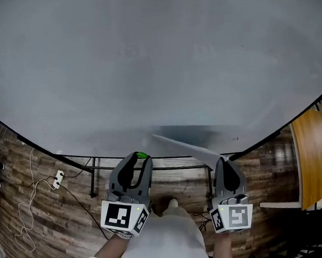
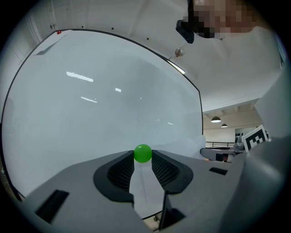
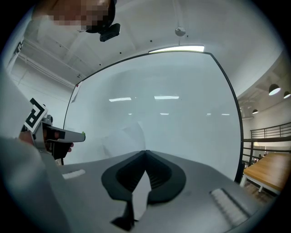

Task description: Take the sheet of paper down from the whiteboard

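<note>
While both grippers point level at the whiteboard (image 1: 143,59), they sit side by side low in front of the person, each held from behind by a hand. The marker cubes face back toward the head cam.

Left gripper (image 1: 141,159): jaws only partway closed, tips pinching a small green ball (image 2: 142,153), prob. a magnet. The ball sits right at the tips, nothing deeper in the jaws. The board is close ahead of it; can't tell if ball and board touch.

Right gripper (image 3: 145,154): jaws shut to a point at the tips, clamped on a corner of the sheet of paper (image 1: 185,145).

From that grip the sheet runs ahead and to the left, toward the board, passing in front of the left gripper's tip. It is plain white w/ no print visible, seen nearly edge-on from the head cam as a thin slanted strip. In the right gripper view it's a pale, slightly curled shape against the board, just ahead-left of the jaws. Can't tell whether the far edge touches the board.
</note>
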Available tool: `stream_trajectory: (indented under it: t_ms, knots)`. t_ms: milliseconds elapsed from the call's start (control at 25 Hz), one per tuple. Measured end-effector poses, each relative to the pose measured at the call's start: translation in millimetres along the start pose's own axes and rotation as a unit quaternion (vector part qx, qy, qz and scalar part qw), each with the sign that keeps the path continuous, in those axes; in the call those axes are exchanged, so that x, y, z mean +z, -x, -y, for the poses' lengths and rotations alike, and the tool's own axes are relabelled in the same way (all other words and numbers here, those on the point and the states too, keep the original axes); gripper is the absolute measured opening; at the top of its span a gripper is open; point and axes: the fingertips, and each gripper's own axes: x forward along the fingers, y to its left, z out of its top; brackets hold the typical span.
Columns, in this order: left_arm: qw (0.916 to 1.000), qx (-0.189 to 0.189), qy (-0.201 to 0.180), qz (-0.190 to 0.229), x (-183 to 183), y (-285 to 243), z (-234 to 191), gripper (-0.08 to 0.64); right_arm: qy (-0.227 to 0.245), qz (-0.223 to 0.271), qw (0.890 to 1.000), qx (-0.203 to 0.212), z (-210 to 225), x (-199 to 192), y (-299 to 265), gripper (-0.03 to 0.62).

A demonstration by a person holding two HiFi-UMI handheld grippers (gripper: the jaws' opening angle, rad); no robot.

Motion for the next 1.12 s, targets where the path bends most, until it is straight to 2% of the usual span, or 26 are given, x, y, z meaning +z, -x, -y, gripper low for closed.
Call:
stream_trajectory:
  t_ms: [1120]
  knots:
    - [1.0000, -0.008, -0.002, -0.001, -4, -14, 7, 0.123, -0.004, 0.005, 1.000, 0.000, 12, -1, -16, 0.011]
